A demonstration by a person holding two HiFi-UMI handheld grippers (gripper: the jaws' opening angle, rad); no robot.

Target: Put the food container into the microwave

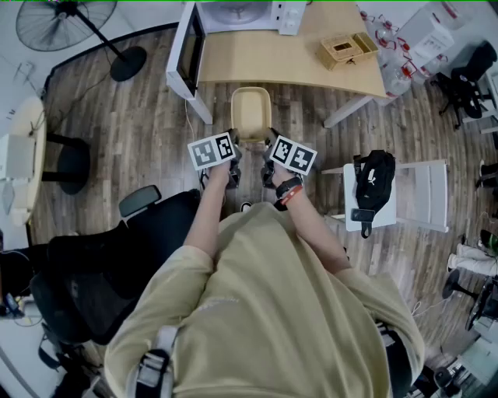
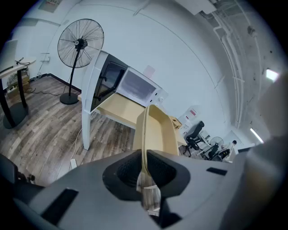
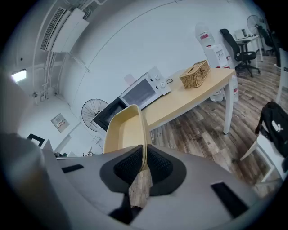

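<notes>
I hold a pale yellow food container (image 1: 251,113) in the air in front of the wooden table (image 1: 296,58), one gripper on each long side. My left gripper (image 1: 233,145) is shut on its left rim, and the container (image 2: 157,130) runs away from those jaws. My right gripper (image 1: 270,144) is shut on its right rim, with the container (image 3: 123,131) stretching ahead. The white microwave (image 1: 233,14) stands on the table's far left with its door (image 1: 189,51) swung open. The same microwave (image 2: 135,86) shows ahead, left of the container, and the microwave (image 3: 146,91) shows again beyond it.
A woven basket (image 1: 347,48) sits on the table's right part. A standing fan (image 1: 70,19) is at the far left. A white chair (image 1: 405,194) with a black bag (image 1: 372,185) stands to my right. A black office chair (image 1: 109,256) is at my left.
</notes>
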